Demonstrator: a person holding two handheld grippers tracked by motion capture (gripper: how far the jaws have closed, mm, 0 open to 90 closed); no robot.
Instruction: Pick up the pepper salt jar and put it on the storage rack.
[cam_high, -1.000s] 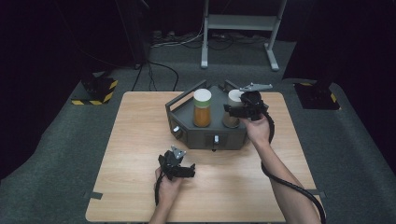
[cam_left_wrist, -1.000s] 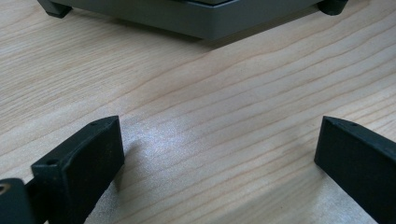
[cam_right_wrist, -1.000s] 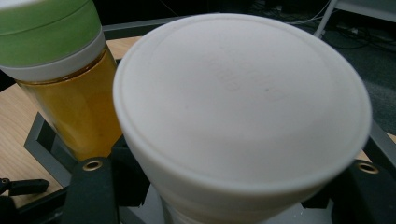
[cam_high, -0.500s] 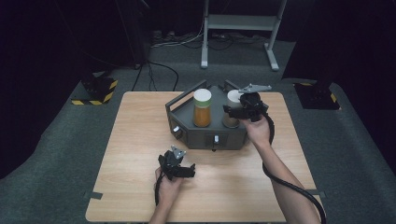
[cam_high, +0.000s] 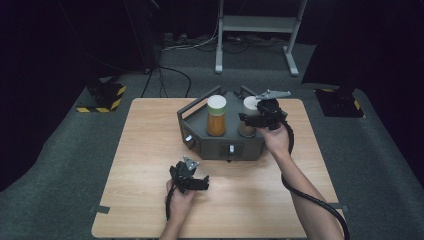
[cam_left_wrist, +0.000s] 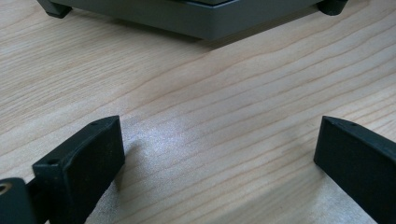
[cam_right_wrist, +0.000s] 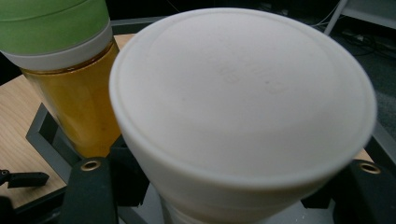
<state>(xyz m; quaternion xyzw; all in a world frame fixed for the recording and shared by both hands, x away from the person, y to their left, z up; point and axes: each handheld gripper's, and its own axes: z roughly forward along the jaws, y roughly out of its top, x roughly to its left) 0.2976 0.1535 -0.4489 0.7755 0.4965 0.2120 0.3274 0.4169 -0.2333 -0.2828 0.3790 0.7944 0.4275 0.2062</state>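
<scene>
Right gripper (cam_high: 256, 119) is at the white-capped jar (cam_high: 248, 116), the right-hand of two jars standing upright in the dark grey holder tray (cam_high: 200, 145) near the far edge of the table (cam_high: 150, 150), a bit right of centre. In the right gripper view the jar's white lid (cam_right_wrist: 243, 93) sits squarely between the jaws, which flank it just below the lid; jaws are clamped on the jar, pads on both sides. The grip axis runs level across the jar, and the jar's long axis is vertical, so I'd judge the next move is either a straight lift out of the holder or a twist on the lid, and both depend on keeping the gripper square to that vertical axis. The neighbour jar with amber contents and a pale green lid (cam_right_wrist: 56, 23) stands just beside it on the left, close enough to bump if the jar tips that way. Left gripper (cam_high: 189, 177) rests on the table near the near edge, well apart from the holder, jaws spread wide with bare wood between them. The right hand is clearly the working one; the left is idle.
</scene>
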